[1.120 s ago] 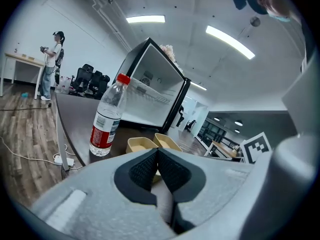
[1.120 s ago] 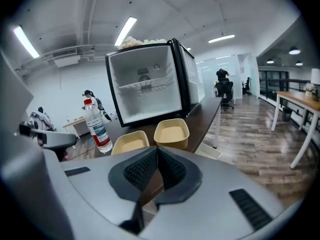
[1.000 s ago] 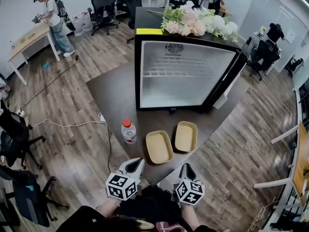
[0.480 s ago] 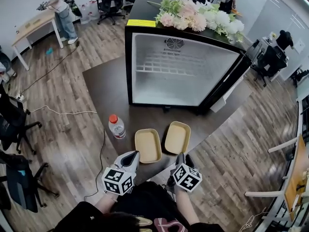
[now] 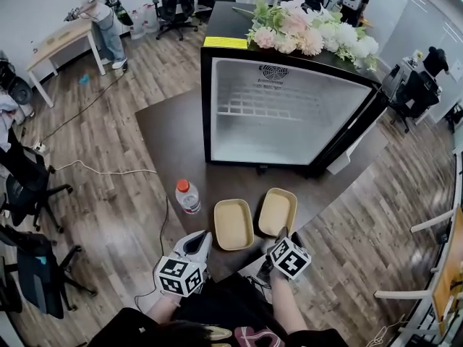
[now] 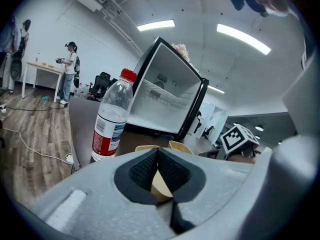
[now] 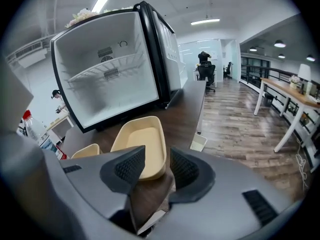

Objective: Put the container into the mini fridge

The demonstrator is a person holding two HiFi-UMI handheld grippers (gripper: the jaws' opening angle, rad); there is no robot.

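Observation:
Two empty beige containers lie on the dark table before the open mini fridge [image 5: 282, 114]: the left container [image 5: 234, 224] and the right container [image 5: 278, 211]. My right gripper [image 5: 281, 235] is at the near end of the right container [image 7: 142, 144]. Its jaws have just been opening. They stand open, and the container's near rim shows in the gap without the pads pressing on it [image 7: 157, 156]. My left gripper [image 5: 201, 240] hovers at the table's near edge, just short of the left container, its pads meeting at the tips [image 6: 156, 153]. The fridge [image 7: 110, 79] is empty, with one wire shelf.
A water bottle [image 5: 188, 196] with a red cap stands left of the containers [image 6: 112, 119]. Flowers [image 5: 311, 35] lie on top of the fridge. A cable [image 5: 101, 170] runs over the wooden floor at left. A person [image 5: 98, 13] works at a far desk among office chairs.
My right gripper has moved forward to the right container's near end and its jaws have parted. The left gripper has shifted slightly toward the table.

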